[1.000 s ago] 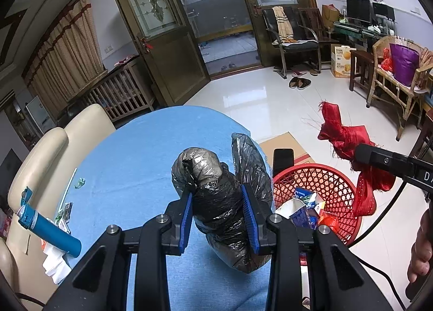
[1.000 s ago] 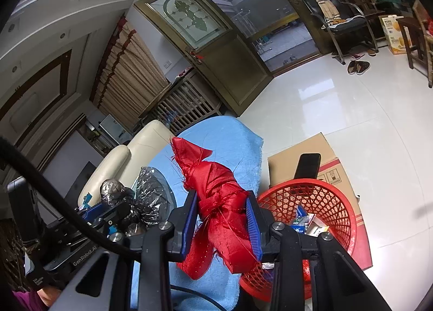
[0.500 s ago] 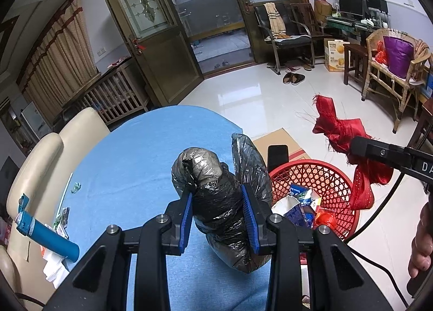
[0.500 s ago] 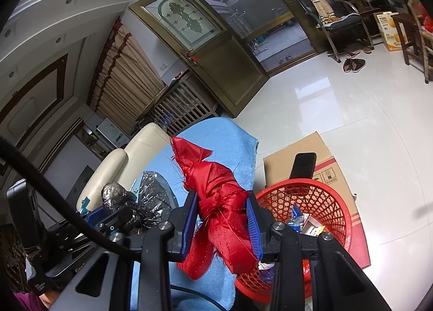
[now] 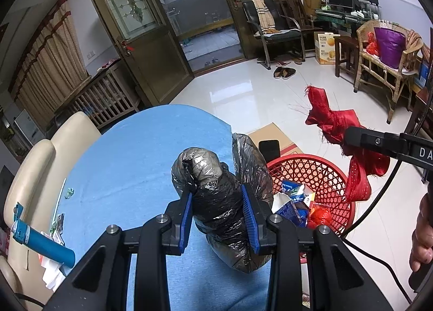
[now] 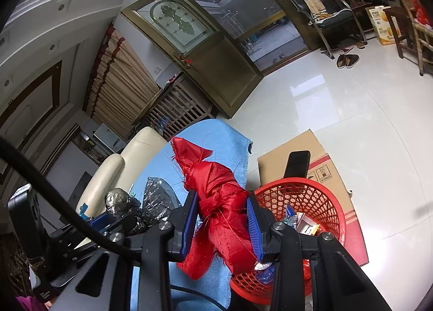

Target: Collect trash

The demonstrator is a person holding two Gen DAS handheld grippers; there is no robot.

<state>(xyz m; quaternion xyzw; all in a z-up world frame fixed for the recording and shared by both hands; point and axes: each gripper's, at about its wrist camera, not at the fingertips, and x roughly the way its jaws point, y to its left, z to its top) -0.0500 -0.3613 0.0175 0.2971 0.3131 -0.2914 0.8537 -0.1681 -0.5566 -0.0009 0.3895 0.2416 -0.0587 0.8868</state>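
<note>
My left gripper (image 5: 217, 204) is shut on a crumpled black plastic bag (image 5: 216, 197), held above the right edge of the blue-covered table (image 5: 121, 170). My right gripper (image 6: 222, 215) is shut on a red cloth bundle (image 6: 216, 189), held over the left rim of the red mesh basket (image 6: 319, 197). The basket (image 5: 311, 175) stands on the floor beside the table and holds cartons and wrappers. The red cloth (image 5: 341, 132) hangs above the basket's right side in the left wrist view. The left gripper with the bag (image 6: 121, 202) shows at the left in the right wrist view.
A blue tube (image 5: 43, 243), white paper and small wrappers (image 5: 58, 223) lie at the table's left edge beside cream chairs (image 5: 40, 159). A cardboard sheet (image 6: 305, 159) and a black phone (image 6: 297, 163) lie behind the basket. Chairs and a desk line the far wall.
Both grippers keep their hold. Both have drifted slightly; the red cloth has edged a little left and up over the basket in the left wrist view.
</note>
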